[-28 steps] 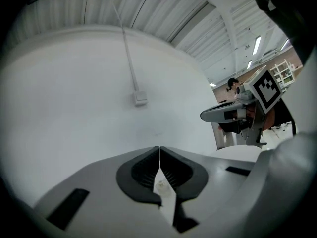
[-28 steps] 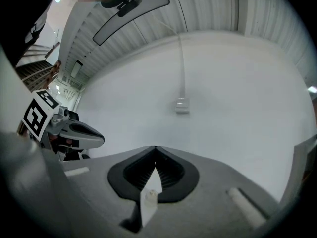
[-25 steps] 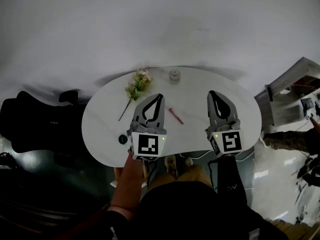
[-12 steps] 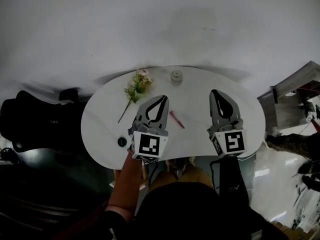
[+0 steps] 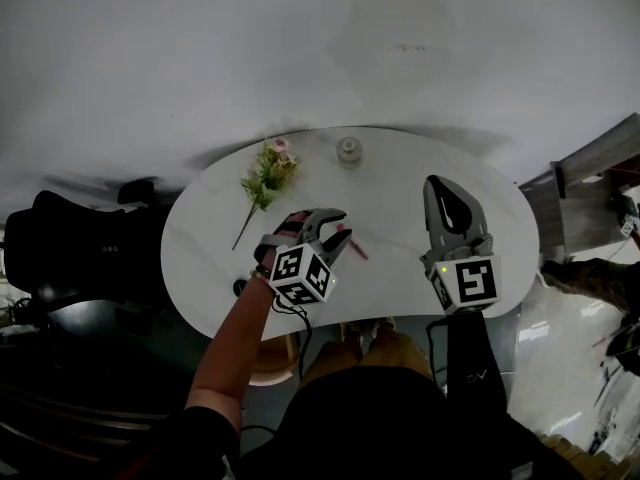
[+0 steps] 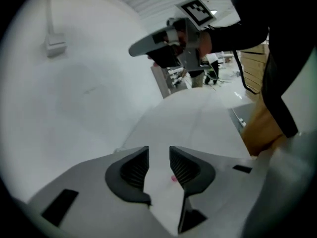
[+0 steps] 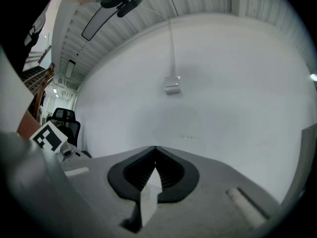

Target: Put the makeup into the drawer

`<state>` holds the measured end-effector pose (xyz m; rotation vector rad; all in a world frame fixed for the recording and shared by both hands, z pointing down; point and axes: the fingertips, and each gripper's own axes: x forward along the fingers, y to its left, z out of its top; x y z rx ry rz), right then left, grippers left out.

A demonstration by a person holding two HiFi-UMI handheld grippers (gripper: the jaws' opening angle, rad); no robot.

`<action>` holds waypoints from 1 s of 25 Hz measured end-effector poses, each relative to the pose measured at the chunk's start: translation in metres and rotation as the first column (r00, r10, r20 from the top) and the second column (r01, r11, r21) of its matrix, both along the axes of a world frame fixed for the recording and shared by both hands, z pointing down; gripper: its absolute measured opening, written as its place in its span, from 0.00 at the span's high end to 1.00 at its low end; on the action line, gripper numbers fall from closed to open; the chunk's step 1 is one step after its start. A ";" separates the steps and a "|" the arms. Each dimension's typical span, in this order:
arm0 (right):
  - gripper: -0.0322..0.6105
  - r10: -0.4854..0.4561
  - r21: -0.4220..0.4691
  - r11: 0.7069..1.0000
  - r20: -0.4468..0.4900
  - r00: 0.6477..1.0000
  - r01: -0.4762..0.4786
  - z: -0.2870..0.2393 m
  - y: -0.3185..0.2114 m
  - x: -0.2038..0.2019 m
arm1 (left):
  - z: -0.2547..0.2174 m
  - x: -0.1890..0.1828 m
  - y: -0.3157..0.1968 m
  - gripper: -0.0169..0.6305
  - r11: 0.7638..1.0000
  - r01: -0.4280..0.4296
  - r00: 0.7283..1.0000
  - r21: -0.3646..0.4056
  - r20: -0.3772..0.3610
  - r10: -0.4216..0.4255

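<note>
A thin pink makeup stick (image 5: 354, 242) lies on the white table (image 5: 400, 178), near its middle. My left gripper (image 5: 330, 224) is tipped down just left of the stick's near end. Its jaws are opening, and in the left gripper view (image 6: 158, 155) a small pink bit of the stick (image 6: 174, 178) shows low in the gap, with neither pad pressing it. My right gripper (image 5: 438, 185) hovers level over the table's right half, shut with nothing held; its tips meet in the right gripper view (image 7: 156, 150). No drawer is in view.
A flower sprig (image 5: 266, 174) lies at the table's back left, and a small round jar (image 5: 348, 149) stands at the back edge. A small dark disc (image 5: 240, 286) sits near the front left edge. A black chair (image 5: 70, 253) is at left and shelving (image 5: 600, 158) at right.
My left gripper has dropped and tipped down toward the pink stick, rolled over, and its jaws have parted from shut. The right gripper drifted slightly right and stays shut.
</note>
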<state>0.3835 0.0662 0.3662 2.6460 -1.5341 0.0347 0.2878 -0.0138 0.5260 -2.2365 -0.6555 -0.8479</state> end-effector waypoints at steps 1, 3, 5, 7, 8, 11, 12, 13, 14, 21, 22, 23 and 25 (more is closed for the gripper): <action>0.94 0.005 -0.013 1.000 0.011 1.000 -0.005 0.003 0.002 0.003 | 0.012 -0.002 0.004 0.77 0.998 -0.058 0.997 0.030 0.046 0.057; 0.94 0.014 -0.006 1.000 0.014 1.000 -0.014 0.005 0.004 0.007 | 0.037 -0.007 0.010 0.77 0.982 -0.169 0.978 0.079 0.136 0.157; 0.94 0.018 0.005 1.000 0.015 1.000 -0.019 0.007 0.005 0.009 | 0.060 -0.011 0.014 0.77 0.960 -0.258 0.948 0.110 0.221 0.229; 0.94 0.022 0.002 1.000 0.022 1.000 -0.022 0.011 0.006 0.010 | 0.081 -0.016 0.017 0.77 0.932 -0.335 0.912 0.134 0.296 0.285; 0.94 0.024 -0.002 1.000 0.025 0.999 -0.024 0.013 0.007 0.010 | 0.090 -0.018 0.019 0.77 0.917 -0.372 0.893 0.145 0.326 0.311; 0.94 0.030 -0.019 0.999 0.030 0.999 -0.029 0.017 0.011 0.009 | 0.111 -0.021 0.027 0.77 0.873 -0.459 0.841 0.163 0.397 0.368; 0.94 0.030 -0.023 0.999 0.030 0.999 -0.029 0.019 0.011 0.009 | 0.118 -0.021 0.028 0.77 0.861 -0.481 0.824 0.166 0.421 0.379; 0.94 0.032 -0.027 0.999 0.030 0.999 -0.031 0.020 0.012 0.009 | 0.124 -0.021 0.029 0.77 0.851 -0.498 0.808 0.168 0.445 0.386; 0.94 0.034 -0.031 0.999 0.029 0.999 -0.033 0.021 0.012 0.009 | 0.131 -0.021 0.029 0.77 0.843 -0.511 0.793 0.168 0.471 0.387; 0.94 0.081 -0.056 0.995 0.035 0.996 -0.079 0.029 0.027 0.012 | 0.175 -0.032 0.025 0.83 0.780 -0.609 0.647 0.146 0.659 0.382; 0.94 0.083 -0.050 0.995 0.037 0.996 -0.081 0.030 0.029 0.012 | 0.175 -0.033 0.025 0.85 0.768 -0.625 0.628 0.141 0.675 0.387; 0.94 0.086 -0.044 0.995 0.041 0.995 -0.084 0.032 0.031 0.013 | 0.175 -0.033 0.026 0.89 0.758 -0.637 0.616 0.141 0.685 0.390; 0.94 0.091 -0.049 0.995 0.048 0.995 -0.088 0.035 0.034 0.012 | 0.175 -0.032 0.026 0.90 0.756 -0.639 0.611 0.143 0.691 0.386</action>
